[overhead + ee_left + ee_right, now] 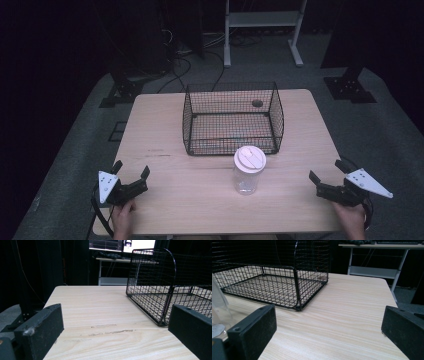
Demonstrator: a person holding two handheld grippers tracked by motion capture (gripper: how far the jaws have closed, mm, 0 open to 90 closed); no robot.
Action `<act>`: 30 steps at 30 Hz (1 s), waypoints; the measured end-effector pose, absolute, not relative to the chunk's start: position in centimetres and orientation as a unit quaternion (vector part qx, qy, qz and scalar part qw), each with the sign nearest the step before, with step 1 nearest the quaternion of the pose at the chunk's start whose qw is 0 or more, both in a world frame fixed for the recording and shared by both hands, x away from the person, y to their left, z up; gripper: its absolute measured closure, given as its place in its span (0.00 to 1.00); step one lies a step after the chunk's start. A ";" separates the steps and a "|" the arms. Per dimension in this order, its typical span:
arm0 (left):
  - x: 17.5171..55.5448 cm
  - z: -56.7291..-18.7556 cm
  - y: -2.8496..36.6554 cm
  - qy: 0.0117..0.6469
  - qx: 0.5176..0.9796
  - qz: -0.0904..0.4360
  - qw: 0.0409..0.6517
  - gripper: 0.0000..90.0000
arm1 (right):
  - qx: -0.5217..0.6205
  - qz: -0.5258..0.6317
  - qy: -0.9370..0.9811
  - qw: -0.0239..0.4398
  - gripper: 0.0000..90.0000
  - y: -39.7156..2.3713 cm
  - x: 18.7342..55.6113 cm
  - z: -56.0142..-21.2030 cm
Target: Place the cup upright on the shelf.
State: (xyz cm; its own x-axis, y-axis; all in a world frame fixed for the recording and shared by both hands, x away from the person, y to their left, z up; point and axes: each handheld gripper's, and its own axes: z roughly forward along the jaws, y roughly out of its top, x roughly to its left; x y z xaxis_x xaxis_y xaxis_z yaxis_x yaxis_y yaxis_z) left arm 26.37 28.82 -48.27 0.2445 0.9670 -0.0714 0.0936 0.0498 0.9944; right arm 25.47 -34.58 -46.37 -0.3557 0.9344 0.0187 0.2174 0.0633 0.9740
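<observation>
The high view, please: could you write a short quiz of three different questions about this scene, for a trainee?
1. True or false: the clear jar stands inside the wire basket.
2. Which tool is nearer to the jar: A) left tool, B) right tool?
3. Fill in: the jar's lid is ___ in colour.

Key: 1. False, it stands on the table, in front of the basket. 2. B. 3. White.

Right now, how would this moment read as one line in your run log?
left gripper: open, idle | right gripper: open, idle | jar: lidded, upright, in front of basket | basket: empty, mid-table
</observation>
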 end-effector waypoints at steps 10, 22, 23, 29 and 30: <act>26.3 -48.3 28.8 0.468 0.565 0.396 0.552 0.00 | 0.438 0.515 0.652 0.344 0.00 -33.6 25.4 -46.1; 26.3 -48.3 28.8 0.465 0.567 0.397 0.553 0.00 | 0.411 0.522 0.667 0.337 0.00 -31.3 25.4 -45.0; 26.3 -48.3 28.8 0.465 0.567 0.397 0.552 0.00 | 0.407 0.522 0.669 0.337 0.00 -31.1 25.3 -44.9; 26.3 -48.3 28.8 0.466 0.566 0.397 0.553 0.00 | 0.386 0.528 0.679 0.333 0.00 -30.0 24.7 -44.2; 26.3 -48.3 28.8 0.465 0.566 0.397 0.553 0.00 | 0.382 0.528 0.682 0.332 0.00 -29.8 24.6 -44.0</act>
